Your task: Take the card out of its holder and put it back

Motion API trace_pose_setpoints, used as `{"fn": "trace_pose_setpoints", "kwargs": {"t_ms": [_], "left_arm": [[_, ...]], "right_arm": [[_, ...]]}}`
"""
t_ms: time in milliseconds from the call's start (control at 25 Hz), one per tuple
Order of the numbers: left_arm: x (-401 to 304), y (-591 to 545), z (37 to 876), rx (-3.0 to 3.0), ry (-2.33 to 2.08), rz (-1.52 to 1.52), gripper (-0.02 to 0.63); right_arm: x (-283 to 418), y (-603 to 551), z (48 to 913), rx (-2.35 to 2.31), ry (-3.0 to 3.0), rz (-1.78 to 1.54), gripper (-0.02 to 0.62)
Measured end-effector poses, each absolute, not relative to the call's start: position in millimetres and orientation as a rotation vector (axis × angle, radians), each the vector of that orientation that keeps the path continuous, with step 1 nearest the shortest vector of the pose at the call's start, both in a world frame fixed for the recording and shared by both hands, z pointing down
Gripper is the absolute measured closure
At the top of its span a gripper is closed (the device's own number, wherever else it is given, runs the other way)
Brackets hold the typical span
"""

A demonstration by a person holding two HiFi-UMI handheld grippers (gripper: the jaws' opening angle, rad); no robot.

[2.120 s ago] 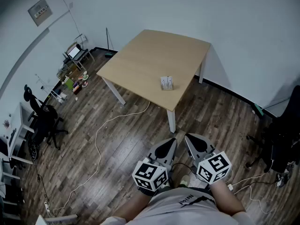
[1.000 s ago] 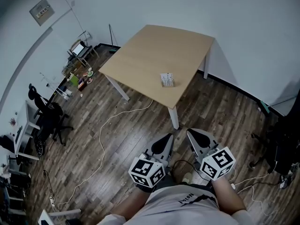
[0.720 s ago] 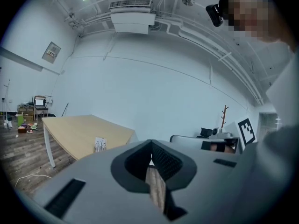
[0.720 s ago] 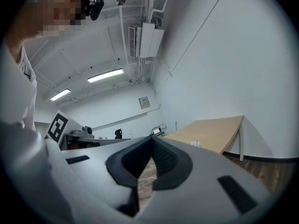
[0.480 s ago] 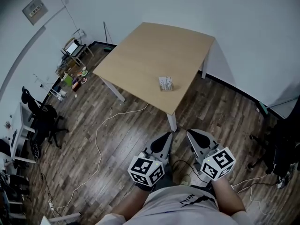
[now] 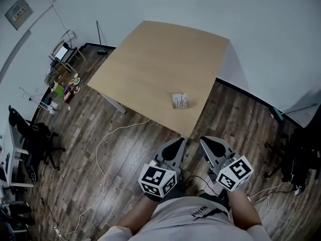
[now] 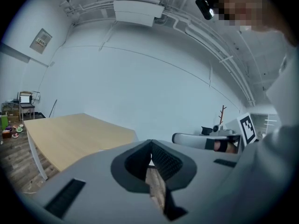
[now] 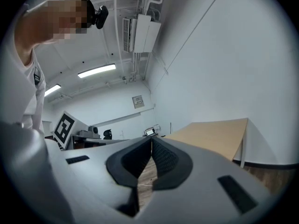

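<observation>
The bench (image 6: pixel 150 59) had drawn nearer than a second before, filling the frame's middle. One card holder (image 6: pixel 180 101) lay near its lower edge. Two grippers hung at lower centre, the left gripper (image 6: pixel 181 142) and right gripper (image 6: pixel 203 141), both jaws clenched on nothing. One white cable (image 6: pixel 98 147) trailed over the floor (image 6: pixel 75 174) at lower left.

Shirt print (image 6: pixel 200 210) blurred, no text readable

Card holder (image 6: pixel 180 101): lying on the table, showing too small for any detail to be read.
Floor clutter (image 6: pixel 62 87): sitting by the far wall, too small to name.
Chair (image 6: pixel 301 154): running off the right edge.
Forearms (image 6: pixel 131 219): running off the bottom edge.
</observation>
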State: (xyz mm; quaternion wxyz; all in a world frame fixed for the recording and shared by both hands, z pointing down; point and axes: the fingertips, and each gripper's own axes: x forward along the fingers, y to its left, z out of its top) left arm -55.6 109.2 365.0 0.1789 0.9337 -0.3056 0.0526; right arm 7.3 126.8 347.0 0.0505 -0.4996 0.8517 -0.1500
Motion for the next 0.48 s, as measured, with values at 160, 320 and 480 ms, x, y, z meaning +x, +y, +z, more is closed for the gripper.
{"fn": "trace_pose_setpoints", "kwargs": {"t_ms": [160, 320, 480], "left_arm": [[-63.3, 70.6, 369.7, 2.661, -0.807, 0.150, 0.591], [-63.4, 40.7, 379.1, 2.661, -0.788, 0.150, 0.591], [-56.7, 21.7, 390.3, 2.644, -0.780, 0.149, 0.591]], "right_arm": [[-0.2, 89.9, 350.1, -1.575, 2.563, -0.452, 0.581], [-1.9, 65.3, 364.3, -1.613, 2.564, -0.475, 0.581], [4.8, 44.2, 374.8, -1.599, 2.599, -0.470, 0.581]]}}
